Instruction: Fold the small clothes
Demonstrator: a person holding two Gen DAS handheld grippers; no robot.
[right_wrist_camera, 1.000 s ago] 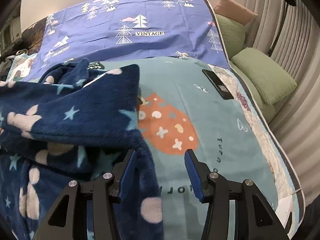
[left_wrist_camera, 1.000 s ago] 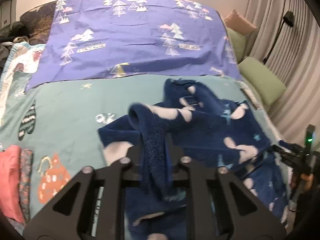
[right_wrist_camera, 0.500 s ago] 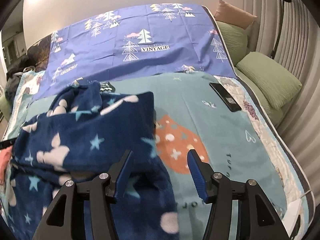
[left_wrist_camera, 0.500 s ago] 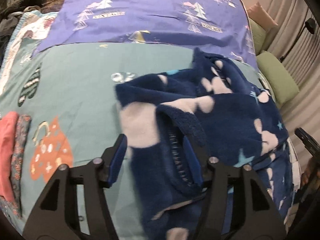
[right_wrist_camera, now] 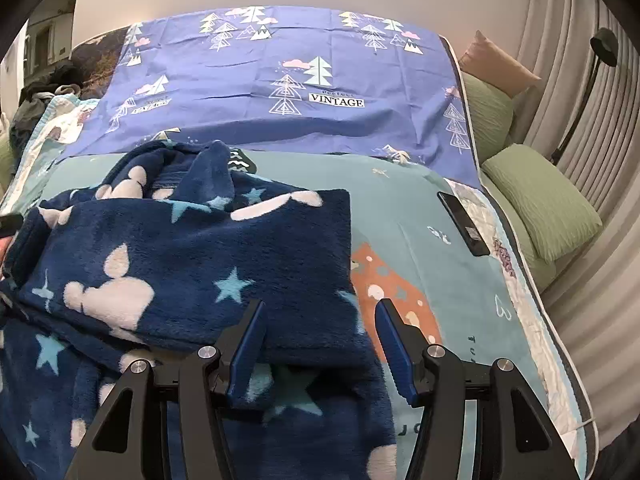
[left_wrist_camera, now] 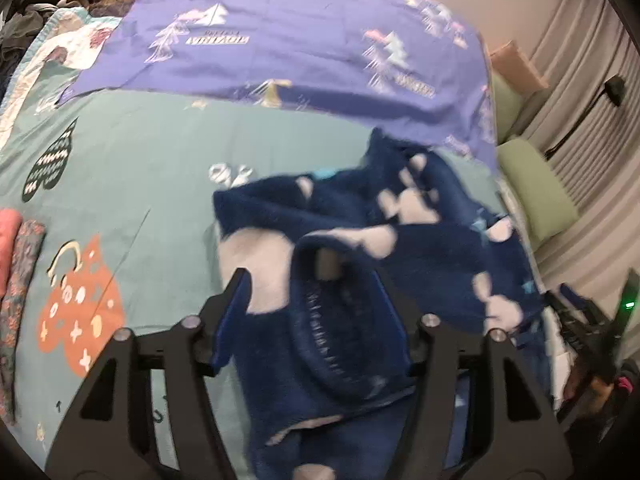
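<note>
A navy fleece garment (left_wrist_camera: 424, 248) with white shapes and pale blue stars lies bunched on the teal bed sheet (left_wrist_camera: 132, 168). My left gripper (left_wrist_camera: 312, 292) hangs over its near left part. Its jaws are opening, and a thick ribbed fold (left_wrist_camera: 336, 332) lies loose between the fingers, with neither pad pressing on it. In the right wrist view the garment (right_wrist_camera: 180, 264) has a folded layer lying flat on top. My right gripper (right_wrist_camera: 320, 320) stands open over its near right corner, with fleece below the left finger and sheet below the right one.
A purple tree-print sheet (right_wrist_camera: 280, 80) covers the far half of the bed. Green pillows (right_wrist_camera: 548, 208) and a curtain line the right side. A black phone (right_wrist_camera: 462, 224) lies near the right edge. Folded pink and floral clothes (left_wrist_camera: 16, 264) sit at the left.
My left gripper was shut on a raised fold of fleece; its jaws have spread and the fold has dropped onto the garment. My right gripper has pulled back, so the folded layer now lies farther off.
</note>
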